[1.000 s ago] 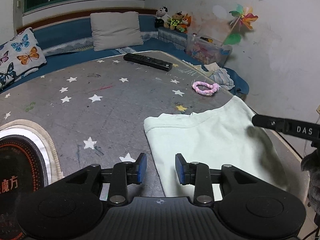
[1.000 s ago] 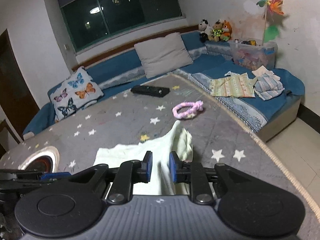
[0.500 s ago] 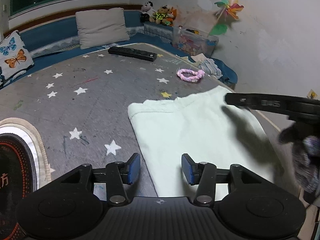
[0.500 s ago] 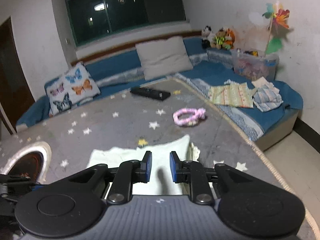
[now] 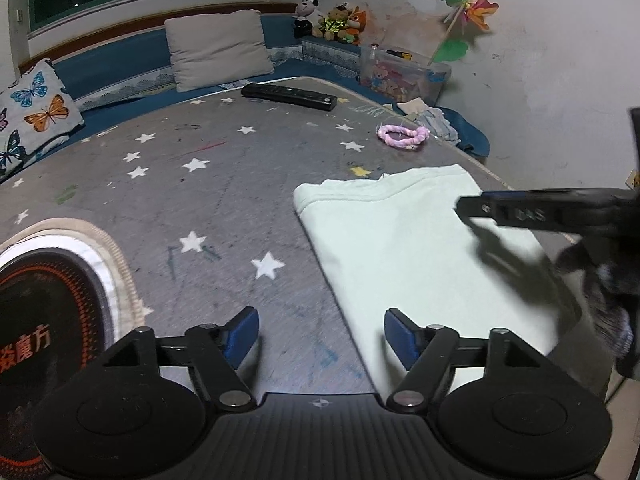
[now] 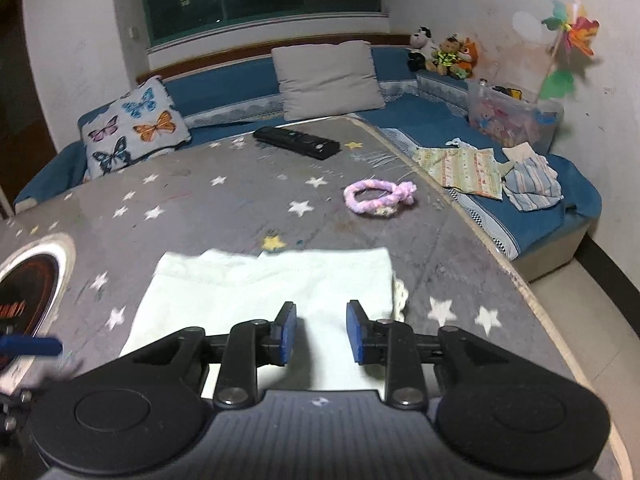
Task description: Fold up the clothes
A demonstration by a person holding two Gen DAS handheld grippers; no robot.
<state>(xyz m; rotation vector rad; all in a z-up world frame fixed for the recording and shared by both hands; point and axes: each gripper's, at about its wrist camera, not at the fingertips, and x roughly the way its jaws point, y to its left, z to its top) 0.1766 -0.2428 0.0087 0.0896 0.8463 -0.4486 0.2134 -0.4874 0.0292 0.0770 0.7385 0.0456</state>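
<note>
Only the right wrist view shows a frilly edge poking out at the right side of the folded pale green garment (image 6: pixel 272 292), which lies flat on the starry grey mat (image 6: pixel 224 208). Since a second ago the right gripper (image 6: pixel 321 332) has let the cloth go; it hovers low over it, fingers apart. The left gripper (image 5: pixel 320 338) has spread wider, straddling the garment's left edge, empty.

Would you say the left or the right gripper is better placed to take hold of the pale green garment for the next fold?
Probably the right gripper: it sits open directly over the pale green garment, while the left gripper straddles only its left edge.
</note>
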